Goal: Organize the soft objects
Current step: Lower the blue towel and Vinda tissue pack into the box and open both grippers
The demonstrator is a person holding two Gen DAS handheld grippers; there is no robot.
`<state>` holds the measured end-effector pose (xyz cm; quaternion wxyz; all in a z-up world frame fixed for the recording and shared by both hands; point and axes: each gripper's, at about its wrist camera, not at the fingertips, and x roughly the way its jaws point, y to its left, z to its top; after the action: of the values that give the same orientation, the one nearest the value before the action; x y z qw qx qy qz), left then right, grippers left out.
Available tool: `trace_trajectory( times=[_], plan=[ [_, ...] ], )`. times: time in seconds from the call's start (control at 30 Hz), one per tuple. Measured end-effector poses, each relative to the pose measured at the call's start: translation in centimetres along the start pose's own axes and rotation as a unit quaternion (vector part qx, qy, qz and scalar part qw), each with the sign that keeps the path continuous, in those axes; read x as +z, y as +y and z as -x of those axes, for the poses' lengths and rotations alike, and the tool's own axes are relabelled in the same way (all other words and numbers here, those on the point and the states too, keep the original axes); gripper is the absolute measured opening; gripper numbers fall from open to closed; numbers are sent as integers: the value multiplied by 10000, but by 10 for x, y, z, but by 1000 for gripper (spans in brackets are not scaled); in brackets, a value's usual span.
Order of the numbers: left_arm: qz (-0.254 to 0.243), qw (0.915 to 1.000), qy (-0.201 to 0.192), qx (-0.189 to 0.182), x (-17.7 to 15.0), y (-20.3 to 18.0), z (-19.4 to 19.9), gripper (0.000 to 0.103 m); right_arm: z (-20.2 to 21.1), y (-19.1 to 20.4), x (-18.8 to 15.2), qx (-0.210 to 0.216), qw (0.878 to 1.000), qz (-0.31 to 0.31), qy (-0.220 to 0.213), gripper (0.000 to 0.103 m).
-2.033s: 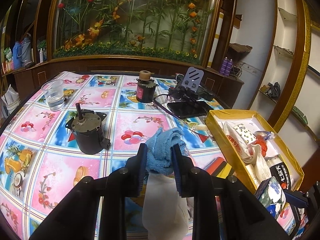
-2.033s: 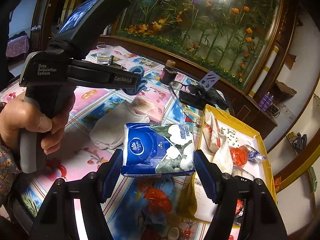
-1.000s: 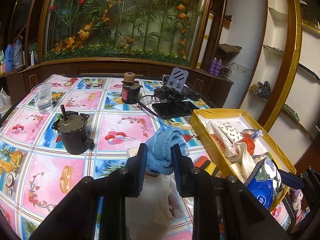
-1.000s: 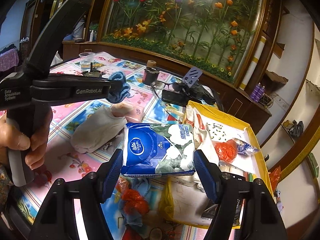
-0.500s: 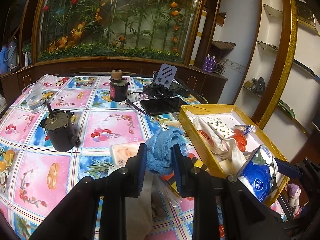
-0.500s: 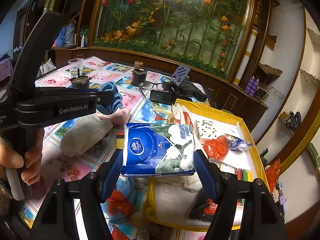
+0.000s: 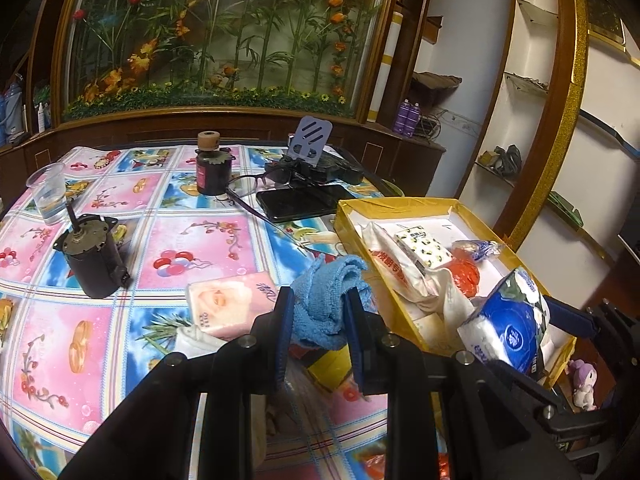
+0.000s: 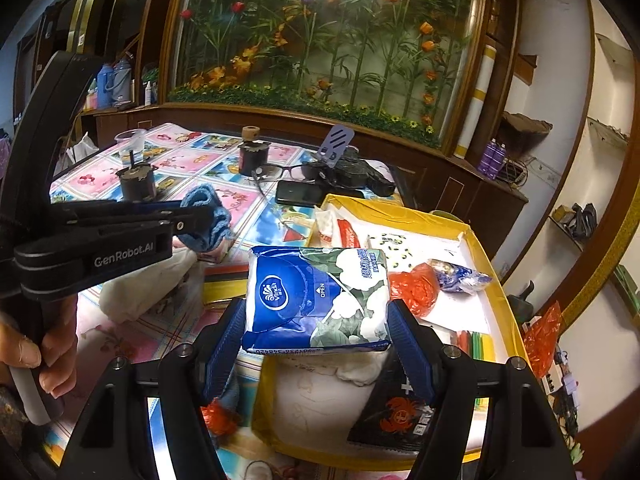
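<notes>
Here we see the left gripper [image 7: 316, 312], jaws nearly together, pinching a blue cloth [image 7: 326, 300] above the table's [image 7: 132, 320] near edge, just left of the yellow box [image 7: 384, 316]. The right gripper [image 8: 318, 340], jaws spread wide, clamps a blue tissue pack [image 8: 316, 298] over the box's near end.

Flower mural [image 7: 224, 32] (glazed), white shelves [image 7: 532, 80].

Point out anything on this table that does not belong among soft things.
The dark metal motor with its shaft sticking up, the glasses, the phone and the plastic cup are hard things standing on the tablecloth. Nothing looks spilled or broken.
</notes>
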<state>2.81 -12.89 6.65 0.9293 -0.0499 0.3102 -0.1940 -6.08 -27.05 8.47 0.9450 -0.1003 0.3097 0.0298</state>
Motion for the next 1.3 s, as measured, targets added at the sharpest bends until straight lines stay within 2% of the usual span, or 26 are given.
trace_trajectory(
  times=[0.3,0.57,0.77,1.0,1.27,1.3],
  plan=[
    [-123,9997,67,-212,-1,-31,-11,24,-6,-50,0,-151,9980,-617,58,76],
    [-83,9972,265,-689,0,-64,-26,24,-22,-102,-6,-291,9919,-1206,285,76],
    [-347,9924,565,-1035,-9,-107,-41,25,-41,-136,-11,-447,9849,-1592,513,76],
    [-646,9876,840,-1162,-21,-136,-56,26,-67,-147,-15,-555,9803,-1733,773,75],
    [-697,9876,885,-1096,-23,-136,-60,30,-74,-148,-18,-570,9800,-1714,836,76],
    [-717,9875,886,-1085,-24,-137,-60,33,-74,-148,-18,-567,9798,-1724,838,77]
  ],
)
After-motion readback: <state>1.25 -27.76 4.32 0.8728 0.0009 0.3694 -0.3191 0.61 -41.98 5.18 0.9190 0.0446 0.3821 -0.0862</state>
